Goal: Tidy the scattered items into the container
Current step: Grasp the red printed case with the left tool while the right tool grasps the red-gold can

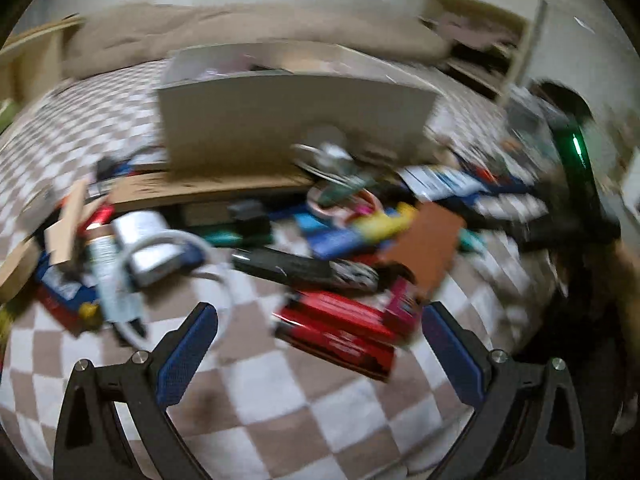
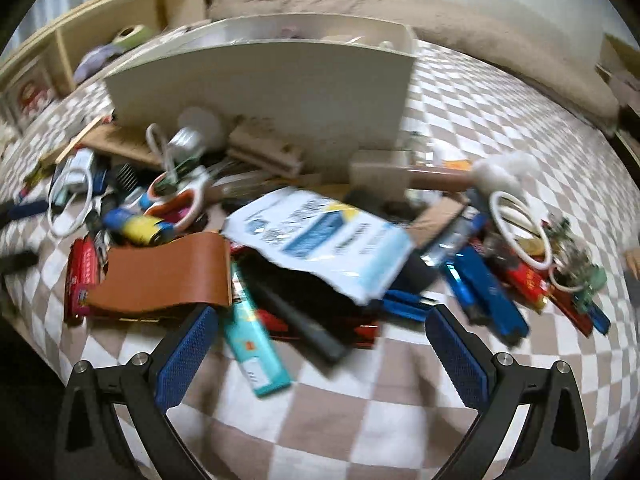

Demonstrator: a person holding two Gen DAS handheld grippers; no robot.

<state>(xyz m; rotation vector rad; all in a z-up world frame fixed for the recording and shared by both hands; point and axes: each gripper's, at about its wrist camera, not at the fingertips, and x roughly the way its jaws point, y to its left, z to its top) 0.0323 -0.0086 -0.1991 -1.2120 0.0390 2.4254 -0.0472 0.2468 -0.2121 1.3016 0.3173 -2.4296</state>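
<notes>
Both the left gripper [image 1: 320, 344] and the right gripper [image 2: 320, 344] stood spread and empty, the teal tube [image 2: 254, 344] (long axis pointing away toward the white container [image 2: 260, 92]) lying just ahead, nearest the right one's left finger.

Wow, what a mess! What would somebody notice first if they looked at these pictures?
First, the big heap of scattered things on the checked blanket, right in front of the white box. The brown leather flap at the left of the heap and the blue-and-white packet in its middle stand out most. Both grippers, left gripper and right gripper, are open and empty.
</notes>
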